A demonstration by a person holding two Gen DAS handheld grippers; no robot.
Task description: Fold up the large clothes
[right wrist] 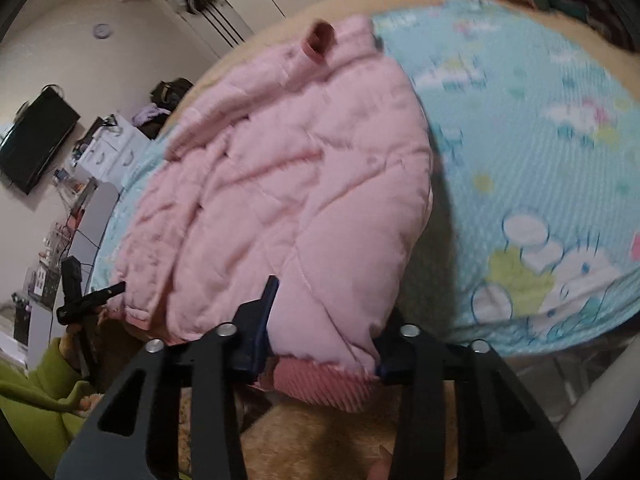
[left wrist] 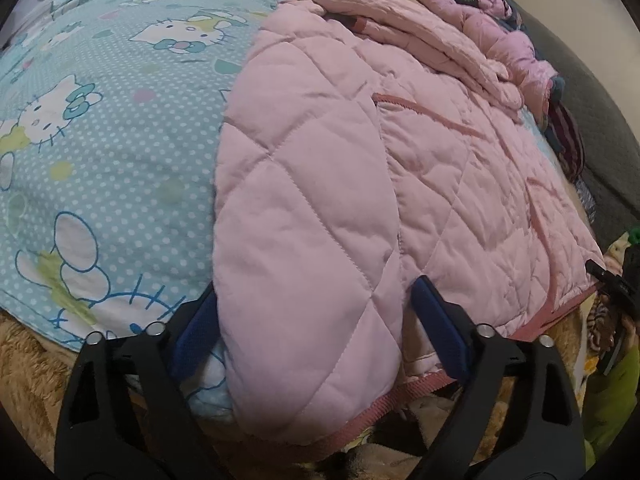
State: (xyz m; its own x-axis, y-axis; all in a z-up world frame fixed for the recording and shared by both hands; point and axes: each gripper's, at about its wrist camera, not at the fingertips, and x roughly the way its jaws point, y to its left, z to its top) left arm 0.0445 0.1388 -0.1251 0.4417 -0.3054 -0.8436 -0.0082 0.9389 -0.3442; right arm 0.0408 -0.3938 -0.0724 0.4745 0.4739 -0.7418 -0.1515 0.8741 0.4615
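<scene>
I've got the pink quilted jacket (left wrist: 360, 168) lying on the bed, spread over the blue cartoon-print sheet (left wrist: 100, 128), its ribbed hem toward me at the bed's near edge. My left tool (left wrist: 312, 320) sits spread wide, its blue pads straddling the folded left side near the hem, not pinching it as far as I can see. My right tool (right wrist: 326, 332) looks the same: fingers apart on either side of the hem corner, though this view is blurred. One sleeve cuff (right wrist: 320, 42) pokes up at the far end. I'd judge one side is folded in; the crosswise fold is left. More clothes (left wrist: 500, 20) are piled beyond.
</scene>
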